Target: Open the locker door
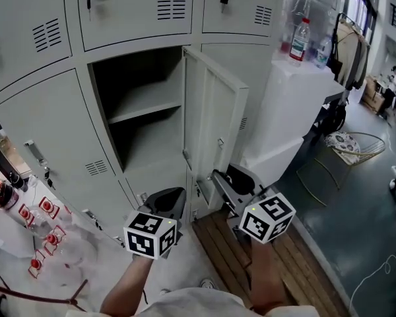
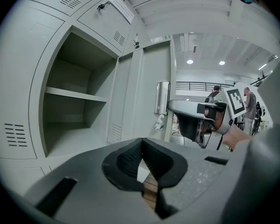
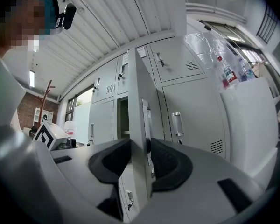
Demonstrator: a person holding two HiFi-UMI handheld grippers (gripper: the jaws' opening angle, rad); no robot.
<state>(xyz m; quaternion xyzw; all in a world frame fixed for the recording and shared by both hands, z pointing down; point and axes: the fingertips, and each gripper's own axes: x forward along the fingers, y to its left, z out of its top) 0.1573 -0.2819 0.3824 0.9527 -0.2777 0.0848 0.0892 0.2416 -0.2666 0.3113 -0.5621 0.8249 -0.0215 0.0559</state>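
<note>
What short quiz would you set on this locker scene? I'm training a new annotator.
1. True or false: the locker door stands open.
2. What sits between the jaws of the right hand-held gripper? A) a cloth B) the locker door's edge C) nothing
3. Which hand-held gripper, jaws together, holds nothing?
Key: 1 true; 2 B; 3 the left hand-held gripper.
</note>
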